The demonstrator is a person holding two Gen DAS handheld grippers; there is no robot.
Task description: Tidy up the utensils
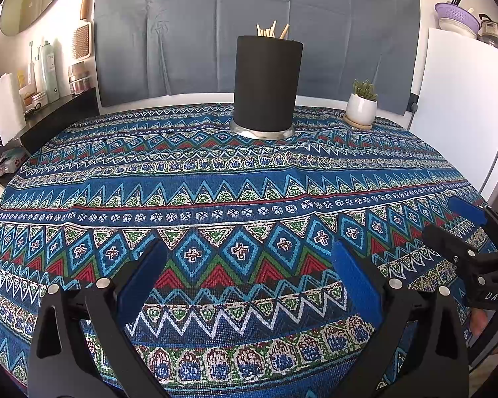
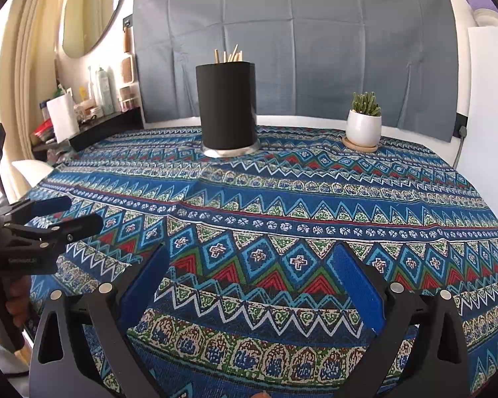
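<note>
Jaws wide open, empty on both left gripper (image 1: 249, 285) & right gripper (image 2: 249, 285), hovering over patterned blue woven tablecloth (image 1: 215, 179); wooden utensils (image 1: 272, 30) already upright in tall black cylindrical holder (image 1: 267, 83), prob done.

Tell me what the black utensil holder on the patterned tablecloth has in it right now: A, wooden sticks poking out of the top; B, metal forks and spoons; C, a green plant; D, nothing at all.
A: pale wooden sticks poke above the rim of the black holder, while the green plant sits apart in a white pot.
</note>
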